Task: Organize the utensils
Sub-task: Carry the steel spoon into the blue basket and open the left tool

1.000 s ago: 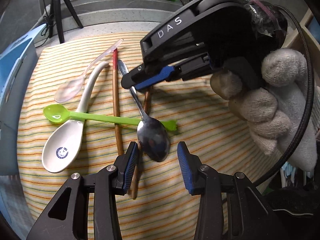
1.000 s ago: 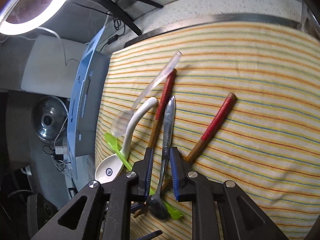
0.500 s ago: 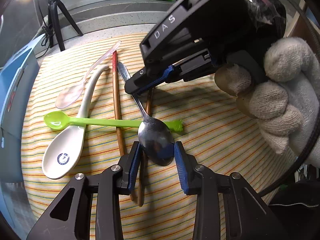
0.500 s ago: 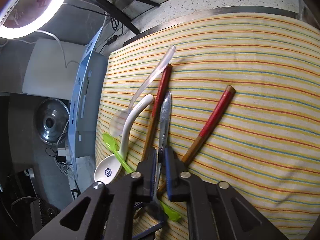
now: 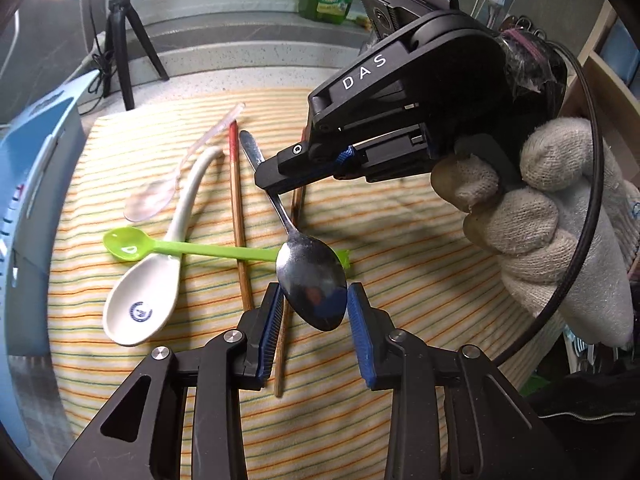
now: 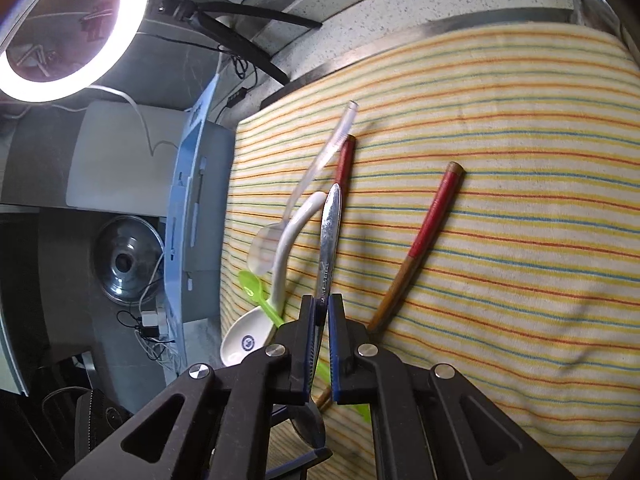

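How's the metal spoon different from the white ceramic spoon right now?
The metal spoon is shiny steel with a thin straight handle; the white ceramic spoon has a thick curved handle and a blue emblem in its bowl. The metal spoon is clamped in the right tool; the ceramic spoon lies free on the striped cloth. Both bowls face up.

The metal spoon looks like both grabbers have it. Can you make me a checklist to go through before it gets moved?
1. Right hand-held gripper shut on the metal spoon handle: ok. Its jaws have just closed on it.
2. Left hand-held gripper around the spoon bowl: the bowl sits between the blue pads. Whether they press it: cannot tell.
3. Spoon lifted off the striped cloth: cannot tell; the bowl seems raised.
4. Spoon free of the green spoon: not ok, its bowl lies across the green handle's end.
5. Wooden chopstick beside the left pad out of the way: cannot tell.
6. White ceramic spoon apart from the grip: ok.
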`<act>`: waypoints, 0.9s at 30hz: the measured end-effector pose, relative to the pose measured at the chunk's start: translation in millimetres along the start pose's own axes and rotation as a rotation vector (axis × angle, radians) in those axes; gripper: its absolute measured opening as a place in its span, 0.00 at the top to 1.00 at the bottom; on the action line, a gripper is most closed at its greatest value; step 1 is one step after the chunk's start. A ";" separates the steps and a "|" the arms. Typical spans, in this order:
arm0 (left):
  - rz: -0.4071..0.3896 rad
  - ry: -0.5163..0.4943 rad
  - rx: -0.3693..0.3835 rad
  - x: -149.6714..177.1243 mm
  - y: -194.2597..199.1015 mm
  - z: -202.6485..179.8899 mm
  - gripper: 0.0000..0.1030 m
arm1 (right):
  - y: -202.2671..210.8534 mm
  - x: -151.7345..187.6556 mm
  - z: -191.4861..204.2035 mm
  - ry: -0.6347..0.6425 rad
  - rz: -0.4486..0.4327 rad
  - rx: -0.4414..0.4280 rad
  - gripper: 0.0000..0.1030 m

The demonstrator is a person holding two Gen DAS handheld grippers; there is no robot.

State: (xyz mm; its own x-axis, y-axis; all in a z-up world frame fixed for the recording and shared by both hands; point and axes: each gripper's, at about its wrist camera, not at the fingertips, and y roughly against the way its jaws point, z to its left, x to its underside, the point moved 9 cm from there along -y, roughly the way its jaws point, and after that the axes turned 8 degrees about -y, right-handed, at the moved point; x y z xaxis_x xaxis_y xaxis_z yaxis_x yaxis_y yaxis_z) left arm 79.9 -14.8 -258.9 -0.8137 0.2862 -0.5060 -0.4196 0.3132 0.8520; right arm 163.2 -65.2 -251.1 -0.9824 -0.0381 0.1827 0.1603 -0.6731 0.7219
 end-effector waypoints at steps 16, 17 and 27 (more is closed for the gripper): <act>-0.132 0.021 -0.040 -5.9 69.3 74.1 0.70 | -11.5 -2.7 110.7 0.090 -0.050 -0.082 0.96; -0.136 0.022 -0.044 -4.9 74.6 81.7 0.70 | -14.4 -2.6 116.7 0.093 -0.051 -0.087 0.96; -0.137 0.042 -0.063 19.2 101.9 153.8 0.70 | -80.0 -3.6 177.8 0.096 -0.038 -0.106 0.96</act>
State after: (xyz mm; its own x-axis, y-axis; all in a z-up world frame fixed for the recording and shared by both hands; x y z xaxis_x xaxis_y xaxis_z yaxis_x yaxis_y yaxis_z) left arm 83.4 162.0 -202.6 -0.7626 0.2062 -0.6131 -0.5513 0.2887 0.7828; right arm 170.9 120.1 -190.9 -0.9930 -0.0781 0.0884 0.1170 -0.7492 0.6519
